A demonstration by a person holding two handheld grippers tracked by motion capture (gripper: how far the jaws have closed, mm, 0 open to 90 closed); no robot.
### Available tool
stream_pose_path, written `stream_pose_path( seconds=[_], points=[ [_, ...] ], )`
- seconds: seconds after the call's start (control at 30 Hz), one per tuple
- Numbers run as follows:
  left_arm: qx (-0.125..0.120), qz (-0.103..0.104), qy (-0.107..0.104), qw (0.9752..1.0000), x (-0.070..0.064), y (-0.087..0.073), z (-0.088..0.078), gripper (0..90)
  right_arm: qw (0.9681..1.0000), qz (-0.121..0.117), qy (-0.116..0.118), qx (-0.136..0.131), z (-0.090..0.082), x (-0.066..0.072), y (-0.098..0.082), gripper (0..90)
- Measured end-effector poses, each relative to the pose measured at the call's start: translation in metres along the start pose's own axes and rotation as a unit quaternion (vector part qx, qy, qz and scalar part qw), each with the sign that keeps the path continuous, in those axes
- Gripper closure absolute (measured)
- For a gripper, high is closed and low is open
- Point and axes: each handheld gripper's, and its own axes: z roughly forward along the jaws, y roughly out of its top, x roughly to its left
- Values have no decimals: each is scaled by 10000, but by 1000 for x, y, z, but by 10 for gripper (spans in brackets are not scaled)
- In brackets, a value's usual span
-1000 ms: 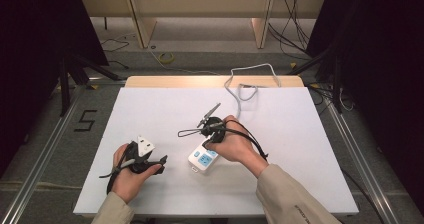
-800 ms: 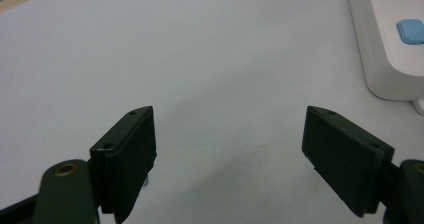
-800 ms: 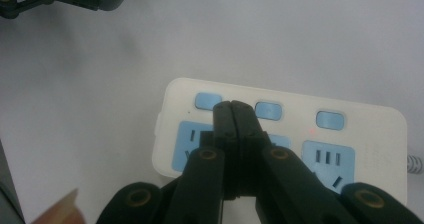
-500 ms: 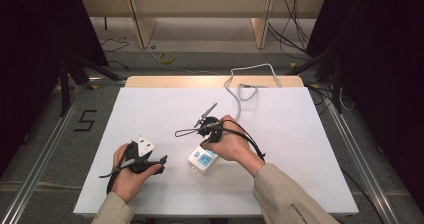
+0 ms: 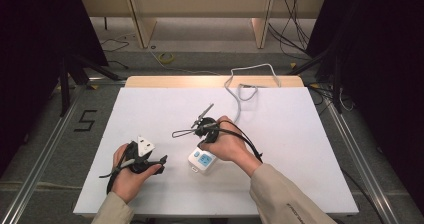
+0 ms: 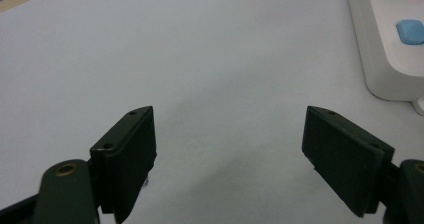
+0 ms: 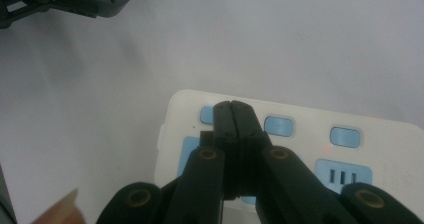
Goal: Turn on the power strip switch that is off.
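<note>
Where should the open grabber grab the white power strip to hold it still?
Probably by its two long sides, at the near rounded end of the power strip. It lies flat and blocky, so the open left gripper could come in low from the left, straddling that end.

White table top on a wooden base. Black numeral 5 marked on grey floor, left. Yellow cable coil beyond the table.
</note>
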Motion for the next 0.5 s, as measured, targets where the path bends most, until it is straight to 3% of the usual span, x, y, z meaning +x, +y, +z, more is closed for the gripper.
stream_pose_path(
  seconds=[0.5],
  points=[
    [-7, -3, -1, 10000, 0, 0, 0, 215, 9999, 10, 53, 98, 13, 3, 6, 900]
  ],
)
